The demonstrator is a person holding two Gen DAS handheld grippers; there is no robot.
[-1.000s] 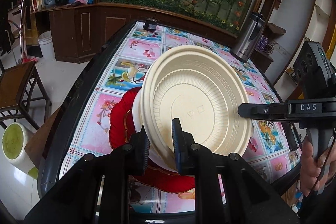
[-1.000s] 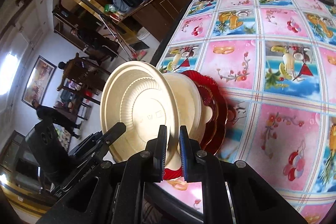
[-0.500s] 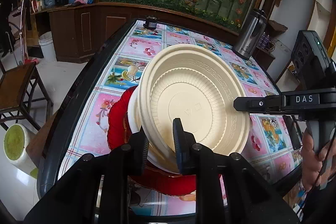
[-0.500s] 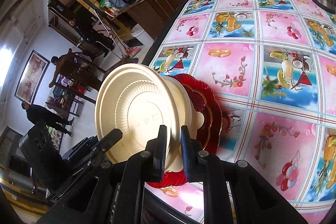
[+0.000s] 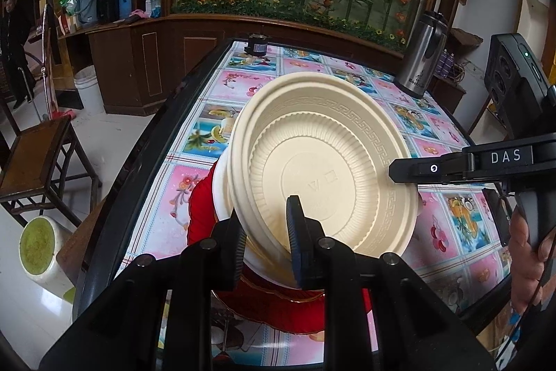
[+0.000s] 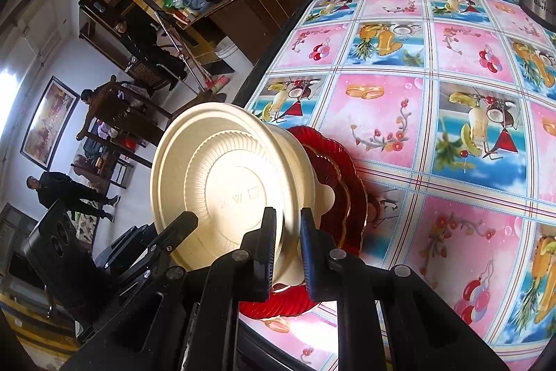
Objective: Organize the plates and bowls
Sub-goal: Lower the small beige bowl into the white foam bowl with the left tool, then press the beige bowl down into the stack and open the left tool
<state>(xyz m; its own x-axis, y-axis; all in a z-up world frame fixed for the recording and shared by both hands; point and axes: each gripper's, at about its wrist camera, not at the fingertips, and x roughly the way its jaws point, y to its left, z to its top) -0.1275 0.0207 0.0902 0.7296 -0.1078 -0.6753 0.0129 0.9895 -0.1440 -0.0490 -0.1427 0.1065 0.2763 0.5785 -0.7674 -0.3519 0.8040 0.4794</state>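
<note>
A cream bowl (image 5: pixel 323 169) with a ribbed inside sits tilted on top of another pale dish (image 5: pixel 220 197), over a stack of red plates (image 5: pixel 201 211) near the table's front corner. My left gripper (image 5: pixel 266 228) is shut on the bowl's near rim. In the right wrist view my right gripper (image 6: pixel 288 232) is shut on the rim of the same cream bowl (image 6: pixel 229 193), with the red plates (image 6: pixel 344 183) behind it. The right gripper's tip (image 5: pixel 394 169) touches the bowl's right rim. I cannot tell whether the bowl's weight rests on the plates.
The table (image 5: pixel 139 155) has a dark raised edge and a pink and blue fruit-pattern cloth. A steel flask (image 5: pixel 422 58) and a small black object (image 5: pixel 257 44) stand at its far side. A wooden chair (image 5: pixel 38 155) and a green-topped stool (image 5: pixel 38 246) are left of it.
The bowl has tipped very slightly and both views have shifted a little. Both grippers keep their hold on its rim.
</note>
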